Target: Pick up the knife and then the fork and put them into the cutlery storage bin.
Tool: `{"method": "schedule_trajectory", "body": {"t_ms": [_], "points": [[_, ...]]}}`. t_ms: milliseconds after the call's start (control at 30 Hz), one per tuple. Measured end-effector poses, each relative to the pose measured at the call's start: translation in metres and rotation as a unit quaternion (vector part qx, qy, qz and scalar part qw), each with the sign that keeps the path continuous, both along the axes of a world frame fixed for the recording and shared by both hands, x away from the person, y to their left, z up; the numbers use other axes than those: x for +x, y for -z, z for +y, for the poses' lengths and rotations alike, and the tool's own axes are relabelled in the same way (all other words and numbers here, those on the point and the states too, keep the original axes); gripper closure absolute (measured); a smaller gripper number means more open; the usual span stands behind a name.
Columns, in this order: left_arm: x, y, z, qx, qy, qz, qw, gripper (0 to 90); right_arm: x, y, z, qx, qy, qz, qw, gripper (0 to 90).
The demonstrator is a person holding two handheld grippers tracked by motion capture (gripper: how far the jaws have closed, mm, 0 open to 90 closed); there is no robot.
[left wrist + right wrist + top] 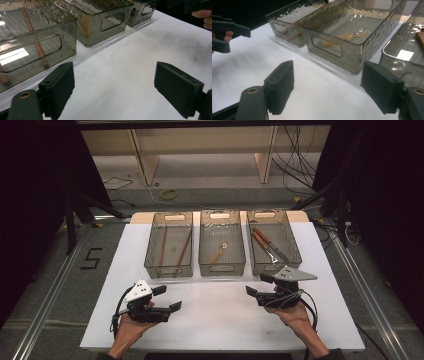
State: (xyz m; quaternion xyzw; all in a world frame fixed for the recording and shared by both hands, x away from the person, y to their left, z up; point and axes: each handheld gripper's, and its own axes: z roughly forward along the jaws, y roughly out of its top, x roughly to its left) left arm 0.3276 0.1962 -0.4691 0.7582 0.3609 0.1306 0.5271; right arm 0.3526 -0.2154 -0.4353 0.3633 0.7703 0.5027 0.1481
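Three smoky clear bins stand in a row at the back of the white table [220, 320]. The left bin [168, 268] holds two brown chopsticks [163, 245], the middle bin [221, 268] a small wooden spoon [218, 254], and the right bin [295, 251] knives [267, 245] with brown handles. My left gripper [167, 298] is held open in a hand in front of the left bin, with nothing between its jaws. Mirroring it, my right gripper [257, 285] is open and empty in front of the right bin. Both hover over bare table, jaws wide apart [117, 85] [330, 86].
Behind the table are a wooden shelf frame [145, 160], loose cables [295, 170] and a roll of yellow tape [169, 194] on the floor. Metal rails [50, 290] run along both sides. The bins' front walls [37, 47] [329, 47] stand close ahead of the jaws.
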Motion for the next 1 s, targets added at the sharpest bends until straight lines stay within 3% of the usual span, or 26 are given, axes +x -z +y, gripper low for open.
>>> {"method": "schedule_trajectory", "body": {"t_ms": [633,1000], "points": [[0.000,0.000,-0.001,-0.002,0.006,0.002,1.0000,16.0,-0.024,0.014,-0.011,0.008,0.000,-0.009,0.9999,23.4],[-0.001,0.001,-0.002,-0.004,0.007,0.002,1.0000,16.0,-0.031,0.021,-0.016,-0.004,0.009,-0.003,0.9999,19.2]]}}
